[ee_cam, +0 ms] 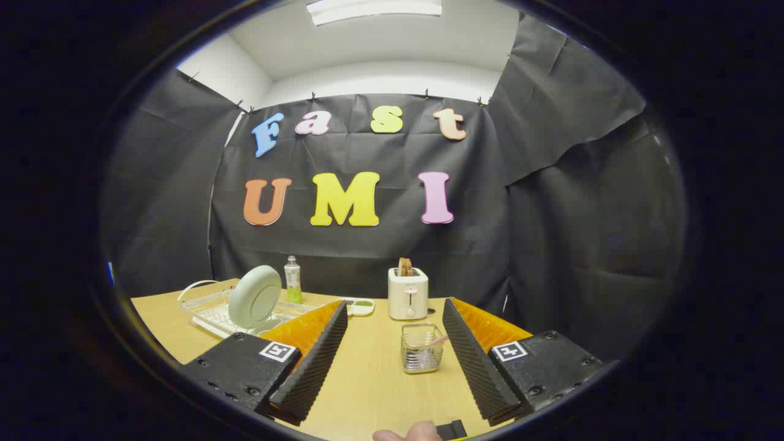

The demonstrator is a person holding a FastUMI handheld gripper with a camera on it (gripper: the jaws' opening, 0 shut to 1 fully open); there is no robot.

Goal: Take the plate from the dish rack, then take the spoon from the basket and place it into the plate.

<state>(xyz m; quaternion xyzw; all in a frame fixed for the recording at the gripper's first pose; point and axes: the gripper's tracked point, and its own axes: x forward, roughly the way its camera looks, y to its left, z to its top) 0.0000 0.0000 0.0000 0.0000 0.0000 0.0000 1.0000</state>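
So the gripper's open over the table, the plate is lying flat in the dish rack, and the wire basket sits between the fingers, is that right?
Not quite. The plate is not lying flat: in the gripper view it stands on edge, leaning in the dish rack. The rest holds: the gripper is open over the table, and the wire basket sits between the fingers.

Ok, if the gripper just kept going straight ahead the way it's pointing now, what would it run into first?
Most likely the wire basket, which stands on the table between the open gripper's fingers. Beyond it is the toaster. The plate in the dish rack sits off to one side. Depth is hard to judge.
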